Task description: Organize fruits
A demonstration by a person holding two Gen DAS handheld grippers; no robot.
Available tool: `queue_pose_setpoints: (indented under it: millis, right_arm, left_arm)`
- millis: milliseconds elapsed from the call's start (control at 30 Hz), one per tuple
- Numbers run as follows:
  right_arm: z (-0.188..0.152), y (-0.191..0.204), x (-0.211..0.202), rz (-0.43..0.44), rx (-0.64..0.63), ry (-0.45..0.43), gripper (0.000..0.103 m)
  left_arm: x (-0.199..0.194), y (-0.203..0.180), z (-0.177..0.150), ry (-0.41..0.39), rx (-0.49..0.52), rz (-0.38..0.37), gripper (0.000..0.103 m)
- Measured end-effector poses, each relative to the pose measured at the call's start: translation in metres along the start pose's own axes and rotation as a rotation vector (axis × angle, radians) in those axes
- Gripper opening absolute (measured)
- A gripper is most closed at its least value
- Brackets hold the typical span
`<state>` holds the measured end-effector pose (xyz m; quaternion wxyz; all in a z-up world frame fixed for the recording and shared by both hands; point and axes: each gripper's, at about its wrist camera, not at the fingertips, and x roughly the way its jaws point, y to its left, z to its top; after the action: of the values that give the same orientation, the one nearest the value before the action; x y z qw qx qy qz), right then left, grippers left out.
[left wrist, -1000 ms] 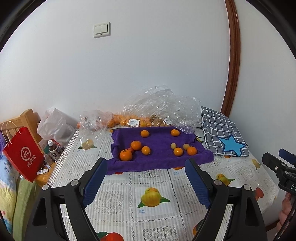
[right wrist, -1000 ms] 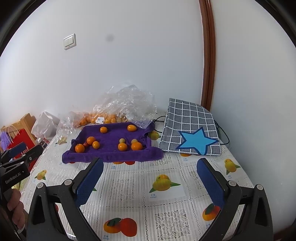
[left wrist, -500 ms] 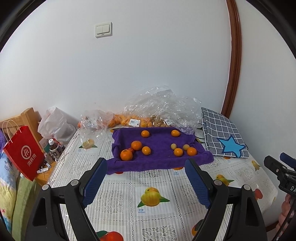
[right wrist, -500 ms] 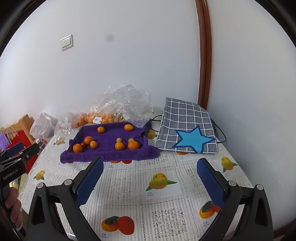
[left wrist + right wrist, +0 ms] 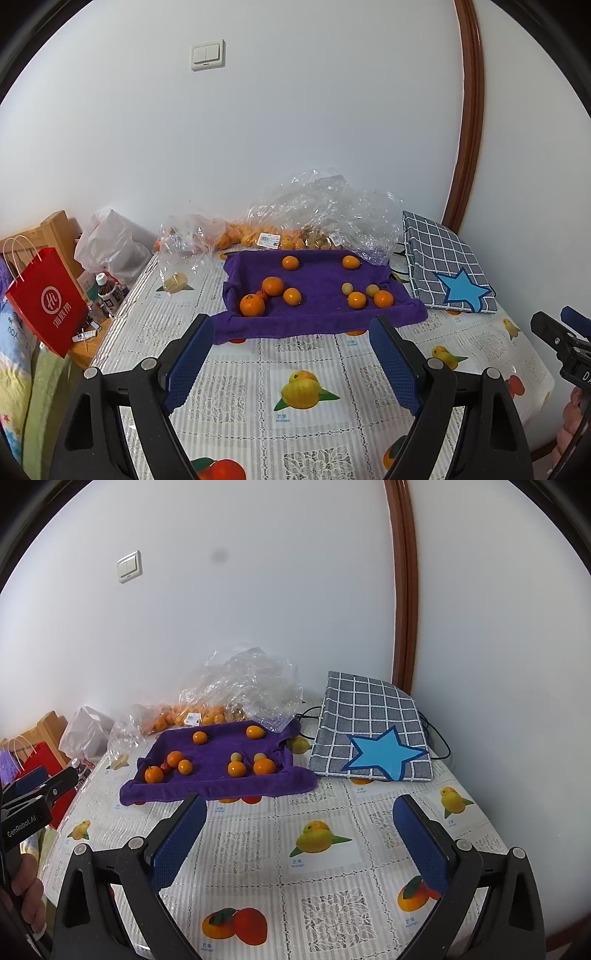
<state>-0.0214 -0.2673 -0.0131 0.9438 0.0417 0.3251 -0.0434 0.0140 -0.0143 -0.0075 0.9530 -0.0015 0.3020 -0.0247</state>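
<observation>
Here, from my left wrist, my left gripper [image 5: 291, 363] hangs level above the tablecloth [image 5: 236, 384], fingers wide, empty; oranges [image 5: 272, 286] sit on the towel [image 5: 317, 317] ahead. From my right wrist, my right gripper [image 5: 301, 843] likewise gapes wide, empty, short of the towel [image 5: 207, 786].

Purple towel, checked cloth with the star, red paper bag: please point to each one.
purple towel [image 5: 317, 288], left wrist view, bare middle.
checked cloth [image 5: 365, 705], right wrist view, upper grid part.
red paper bag [image 5: 48, 299], left wrist view, front face.

Loose oranges [image 5: 272, 286] and small pale fruits [image 5: 347, 288] scattered across purple towel [image 5: 321, 295]
</observation>
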Motion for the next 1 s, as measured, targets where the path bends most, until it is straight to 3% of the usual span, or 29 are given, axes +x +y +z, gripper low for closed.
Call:
queue_pose_setpoints:
  millis: [1000]
  right_arm:
    - [0.0002, 0.0002, -0.0025, 0.009, 0.007, -0.003, 0.1]
  left_arm:
    - [0.0002, 0.0013, 0.0003, -0.007, 0.001, -0.002, 0.085]
